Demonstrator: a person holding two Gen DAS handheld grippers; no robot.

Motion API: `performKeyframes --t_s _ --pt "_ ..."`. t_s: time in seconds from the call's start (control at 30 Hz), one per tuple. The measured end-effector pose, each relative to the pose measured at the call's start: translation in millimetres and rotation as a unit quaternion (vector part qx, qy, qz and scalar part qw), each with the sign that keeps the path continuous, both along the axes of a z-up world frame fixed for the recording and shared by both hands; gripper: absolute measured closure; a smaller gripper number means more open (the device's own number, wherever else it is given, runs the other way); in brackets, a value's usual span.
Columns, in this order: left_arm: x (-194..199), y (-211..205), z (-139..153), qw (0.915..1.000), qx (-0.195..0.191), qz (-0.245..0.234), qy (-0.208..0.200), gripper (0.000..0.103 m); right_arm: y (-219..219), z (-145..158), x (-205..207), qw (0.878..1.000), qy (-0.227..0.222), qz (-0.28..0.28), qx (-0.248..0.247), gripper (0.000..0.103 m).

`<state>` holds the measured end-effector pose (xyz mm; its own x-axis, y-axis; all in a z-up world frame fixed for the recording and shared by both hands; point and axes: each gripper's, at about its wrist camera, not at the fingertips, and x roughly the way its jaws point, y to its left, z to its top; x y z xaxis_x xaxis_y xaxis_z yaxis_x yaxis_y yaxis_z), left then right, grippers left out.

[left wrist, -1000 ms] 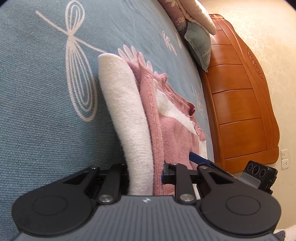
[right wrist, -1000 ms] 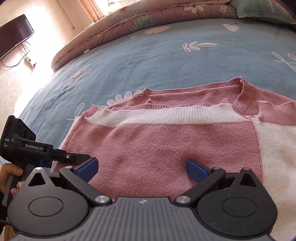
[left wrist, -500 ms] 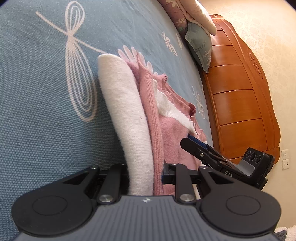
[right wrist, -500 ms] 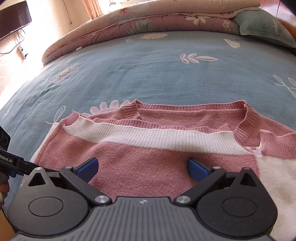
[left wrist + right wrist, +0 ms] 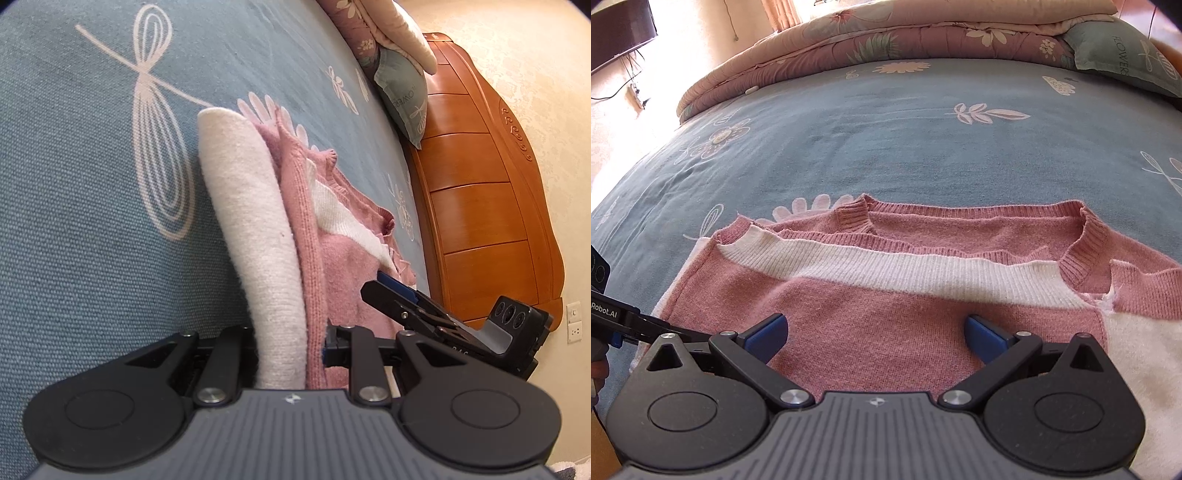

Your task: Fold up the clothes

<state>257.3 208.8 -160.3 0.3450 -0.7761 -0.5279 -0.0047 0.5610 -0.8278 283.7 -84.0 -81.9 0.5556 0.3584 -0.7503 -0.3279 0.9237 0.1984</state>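
A pink and white knit sweater (image 5: 905,295) lies folded on the blue bed sheet (image 5: 886,129), its neckline toward the far side. In the left wrist view the sweater's (image 5: 258,229) layered white and pink edge runs straight into my left gripper (image 5: 288,343), which is shut on it. My right gripper (image 5: 875,334) hovers open just above the pink front panel, its blue pads (image 5: 768,332) wide apart with only flat cloth below them. The left gripper (image 5: 653,326) shows at the sweater's left edge. The right gripper (image 5: 388,291) appears side-on over the cloth.
A folded floral quilt (image 5: 886,37) and a grey-green pillow (image 5: 1126,55) lie at the bed's far side. A wooden headboard (image 5: 480,203) borders the bed. A dark screen (image 5: 620,26) stands by the wall at the left. A person's hand (image 5: 596,369) shows at the left edge.
The right gripper has moved in over the sweater from its near edge and tilted, still open. The left gripper has kept its grip and has not moved.
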Motion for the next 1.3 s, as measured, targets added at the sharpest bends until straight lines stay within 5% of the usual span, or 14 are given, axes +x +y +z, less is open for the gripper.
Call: performKeyframes --t_s 0.23,0.73,1.3 --pt "-0.7 -4.5 6.6 0.9999 0.016 0.006 0.001 0.080 5.6 0.3 -3.5 1.000 -0.006 0.012 -0.022 0.000" --pt "1.3 -21.4 42.4 0.9968 0.079 -0.003 -0.010 0.084 -30.2 31.4 -33.1 0.999 0.017 0.017 0.022 0.000" --pt "-0.4 -61.6 124.4 0.9911 0.117 -0.023 -0.059 0.084 -117.9 38.1 -85.6 0.998 0.016 -0.025 0.053 0.000"
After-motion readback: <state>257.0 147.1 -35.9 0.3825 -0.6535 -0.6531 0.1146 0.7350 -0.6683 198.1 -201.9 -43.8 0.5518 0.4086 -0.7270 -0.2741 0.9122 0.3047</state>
